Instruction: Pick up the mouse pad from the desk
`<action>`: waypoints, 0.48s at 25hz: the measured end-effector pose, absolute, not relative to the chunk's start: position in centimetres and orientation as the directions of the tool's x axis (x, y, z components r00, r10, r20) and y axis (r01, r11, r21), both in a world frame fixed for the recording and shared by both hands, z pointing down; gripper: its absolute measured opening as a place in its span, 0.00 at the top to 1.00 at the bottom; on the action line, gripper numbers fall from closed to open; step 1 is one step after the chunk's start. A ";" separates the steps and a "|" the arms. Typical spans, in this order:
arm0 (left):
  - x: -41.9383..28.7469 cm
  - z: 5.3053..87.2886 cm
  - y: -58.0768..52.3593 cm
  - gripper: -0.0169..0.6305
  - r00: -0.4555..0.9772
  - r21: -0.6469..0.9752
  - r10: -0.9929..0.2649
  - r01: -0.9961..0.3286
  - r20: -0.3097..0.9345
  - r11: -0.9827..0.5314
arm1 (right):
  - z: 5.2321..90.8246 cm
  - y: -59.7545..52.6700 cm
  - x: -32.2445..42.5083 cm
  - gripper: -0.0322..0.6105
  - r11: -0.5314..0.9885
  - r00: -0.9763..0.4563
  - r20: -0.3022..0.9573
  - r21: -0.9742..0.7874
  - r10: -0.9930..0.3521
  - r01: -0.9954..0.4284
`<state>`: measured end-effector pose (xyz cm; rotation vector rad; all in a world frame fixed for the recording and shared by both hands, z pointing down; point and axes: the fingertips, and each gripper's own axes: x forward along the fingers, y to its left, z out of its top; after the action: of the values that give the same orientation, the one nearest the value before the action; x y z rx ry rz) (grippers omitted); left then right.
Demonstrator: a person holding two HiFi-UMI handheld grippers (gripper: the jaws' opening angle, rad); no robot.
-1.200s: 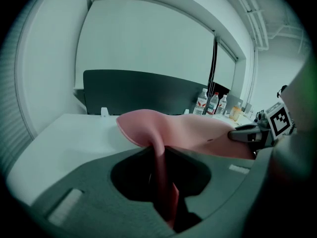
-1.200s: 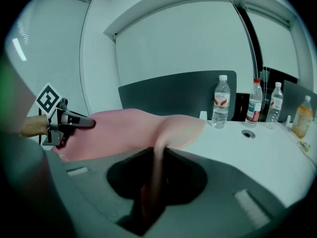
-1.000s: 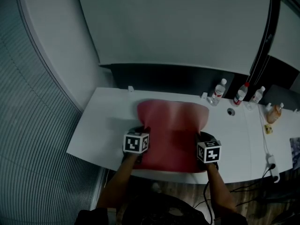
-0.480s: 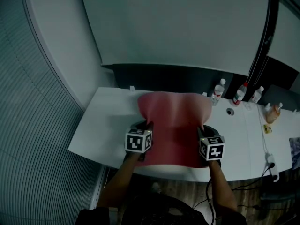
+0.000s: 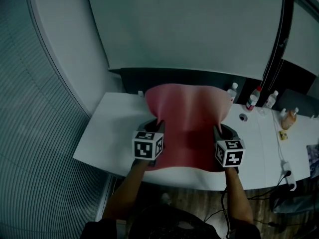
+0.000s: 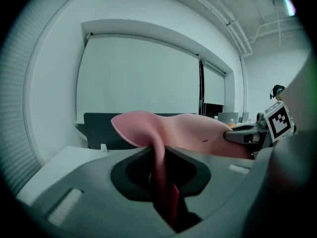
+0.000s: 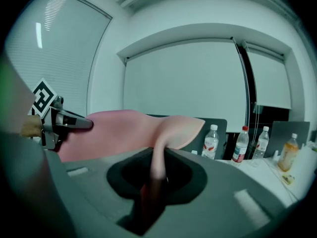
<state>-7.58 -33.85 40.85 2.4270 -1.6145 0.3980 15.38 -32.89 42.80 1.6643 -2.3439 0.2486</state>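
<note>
The mouse pad (image 5: pixel 187 121) is a large pink-red flexible sheet, lifted off the white desk (image 5: pixel 107 133) and sagging between both grippers. My left gripper (image 5: pixel 158 128) is shut on the pad's left edge, and in the left gripper view the pad (image 6: pixel 198 133) runs down between the jaws. My right gripper (image 5: pixel 218 132) is shut on the right edge; the right gripper view shows the pad (image 7: pixel 124 130) pinched the same way, with the left gripper (image 7: pixel 74 124) across from it. The pad's far corners flop outward above the desk.
Three water bottles (image 5: pixel 255 97) stand at the desk's back right, by a dark partition (image 5: pixel 174 78). A small round object (image 5: pixel 242 117) lies near them. An orange bottle (image 5: pixel 289 118) and a power strip (image 5: pixel 288 176) sit at the far right.
Both grippers have risen together with the pad. The pad has come up off the desk and now hangs between them, its far edge higher against the partition.
</note>
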 end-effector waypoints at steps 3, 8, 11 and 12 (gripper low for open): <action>-7.3 39.6 -33.4 0.86 0.363 0.003 -0.879 -0.925 0.309 -0.380 | 41.3 -32.4 15.5 0.84 0.332 -0.310 0.277 0.033 -0.909 -0.943; -7.2 37.6 -32.8 0.86 0.357 -0.008 -0.892 -0.928 0.276 -0.374 | 38.9 -31.9 15.6 0.84 0.324 -0.300 0.230 0.076 -0.926 -0.943; -7.0 36.3 -32.1 0.86 0.353 -0.013 -0.902 -0.930 0.250 -0.367 | 37.6 -31.2 15.6 0.84 0.317 -0.296 0.208 0.078 -0.932 -0.945; -6.9 35.9 -31.9 0.86 0.352 -0.015 -0.904 -0.930 0.242 -0.366 | 37.2 -31.0 15.5 0.84 0.316 -0.295 0.201 0.079 -0.934 -0.945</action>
<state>-6.91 -31.91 35.88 2.4784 -1.6909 0.3175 15.53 -30.98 37.23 1.7217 -2.3704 0.0805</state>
